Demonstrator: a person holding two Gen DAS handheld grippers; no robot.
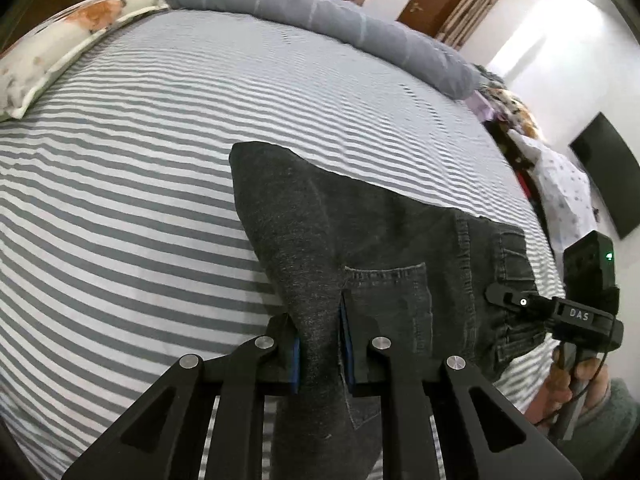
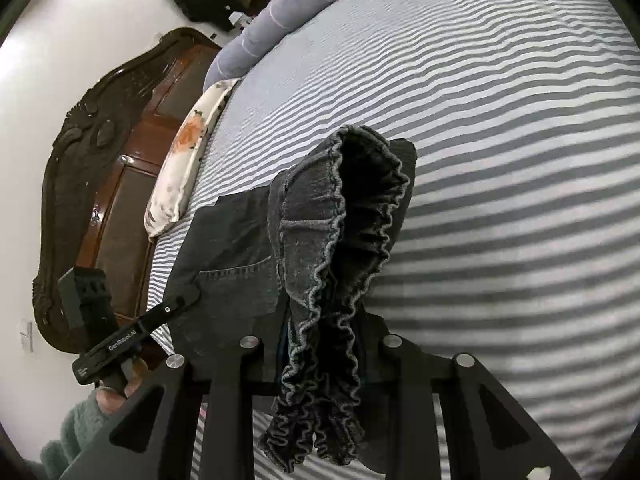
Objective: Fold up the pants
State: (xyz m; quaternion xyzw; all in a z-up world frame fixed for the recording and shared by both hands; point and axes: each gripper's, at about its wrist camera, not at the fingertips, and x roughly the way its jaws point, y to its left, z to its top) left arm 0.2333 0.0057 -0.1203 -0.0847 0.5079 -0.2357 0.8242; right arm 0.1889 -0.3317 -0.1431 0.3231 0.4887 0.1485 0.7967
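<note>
The pants (image 1: 384, 248) are lying on the striped bed (image 1: 140, 200), partly lifted. The left gripper (image 1: 319, 344) is pinching a leg; the right gripper (image 2: 320, 344) is pinching the ruffled waistband (image 2: 340, 216).

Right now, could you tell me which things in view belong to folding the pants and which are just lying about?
Job:
pants
left gripper, shut on them
right gripper, shut on the waistband

Lying about:
floral pillow
rolled grey blanket
striped sheet
</note>
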